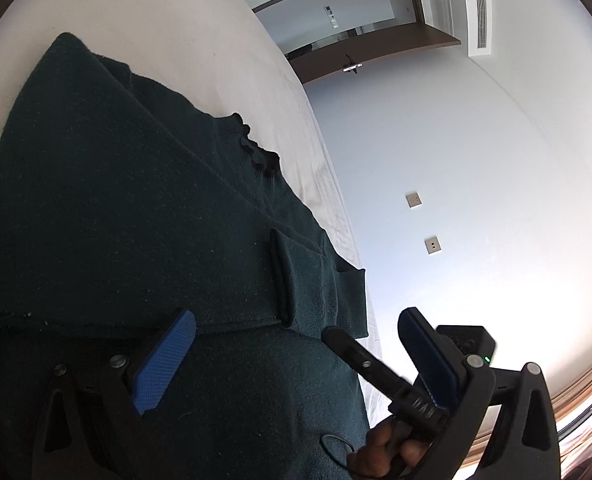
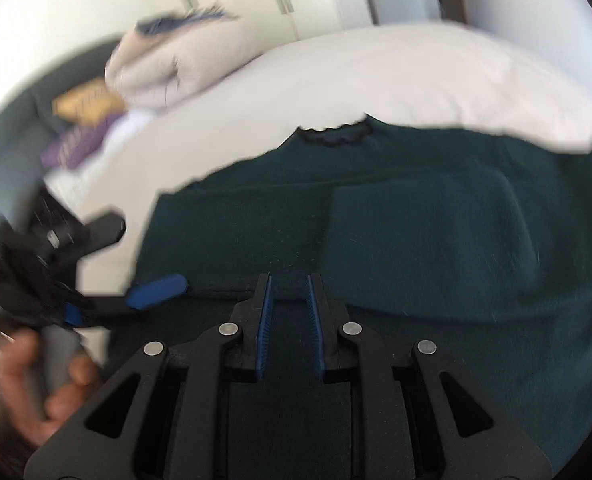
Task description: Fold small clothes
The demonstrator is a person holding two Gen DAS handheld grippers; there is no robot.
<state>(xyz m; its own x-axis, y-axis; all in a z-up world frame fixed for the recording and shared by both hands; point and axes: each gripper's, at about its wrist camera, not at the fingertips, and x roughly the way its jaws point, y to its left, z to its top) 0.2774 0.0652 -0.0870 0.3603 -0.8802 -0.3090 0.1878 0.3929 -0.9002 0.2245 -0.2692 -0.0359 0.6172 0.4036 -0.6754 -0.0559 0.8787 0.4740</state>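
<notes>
A dark green sweater lies flat on a white bed, with both sleeves folded in over the body and a black frilled collar at the far end. My left gripper is open over the sweater's bottom hem, its blue pads wide apart. My right gripper is open, its jaws a narrow gap apart, low over the hem of the sweater. The right gripper also shows in the left wrist view. The left gripper shows at the left in the right wrist view.
A pile of folded clothes lies at the bed's far left in the right wrist view. A white wall with sockets and a doorway stand beyond the bed's edge. The right wrist view is motion-blurred.
</notes>
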